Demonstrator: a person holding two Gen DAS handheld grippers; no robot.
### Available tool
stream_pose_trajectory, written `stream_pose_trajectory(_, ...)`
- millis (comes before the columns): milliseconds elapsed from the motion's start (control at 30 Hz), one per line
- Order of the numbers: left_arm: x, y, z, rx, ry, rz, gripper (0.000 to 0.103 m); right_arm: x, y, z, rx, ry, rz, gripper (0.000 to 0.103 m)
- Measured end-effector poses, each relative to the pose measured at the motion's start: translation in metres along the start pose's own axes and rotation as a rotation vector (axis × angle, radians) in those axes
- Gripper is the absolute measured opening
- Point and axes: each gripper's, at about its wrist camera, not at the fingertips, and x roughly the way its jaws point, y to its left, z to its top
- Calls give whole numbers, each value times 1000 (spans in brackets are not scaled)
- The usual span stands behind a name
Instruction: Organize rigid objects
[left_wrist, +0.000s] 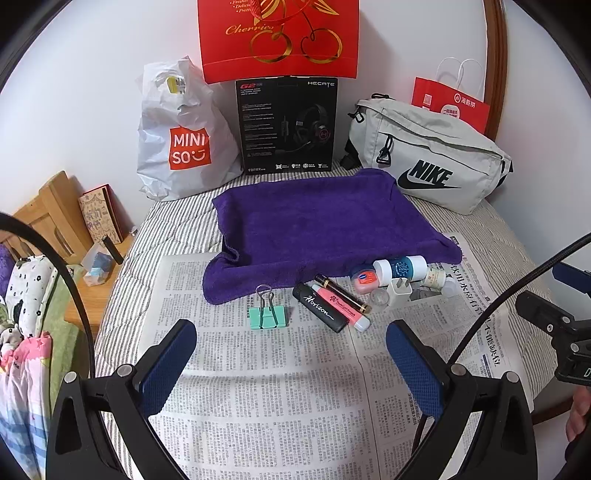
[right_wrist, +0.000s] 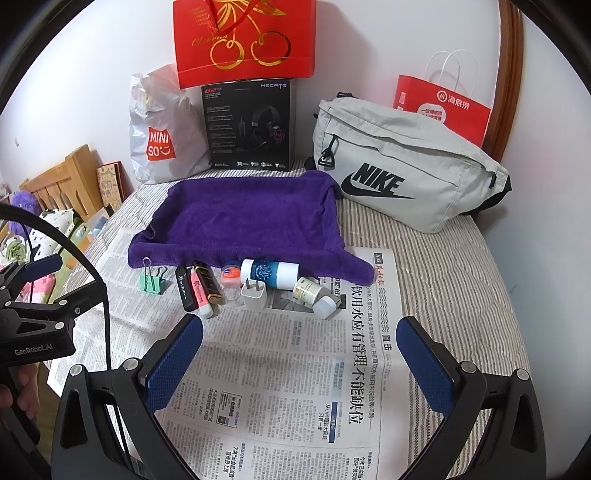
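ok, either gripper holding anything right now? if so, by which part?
Nothing held. The left gripper and right gripper are both open and empty above the newspaper, short of the binder clip and the other small items.

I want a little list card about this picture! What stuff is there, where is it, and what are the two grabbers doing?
surface: newspaper spread over a striped cover
cloth: purple towel, behind the small things
small things: green binder clip, black lighter, pink highlighter, white plug, blue-and-white bottle
left gripper: open, empty
right gripper: open, empty
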Motion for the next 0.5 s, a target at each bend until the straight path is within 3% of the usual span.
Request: stream_pose_trajectory(500, 9, 5, -5, 1, 14, 0, 103, 0, -5, -2, 11, -16, 17, 103)
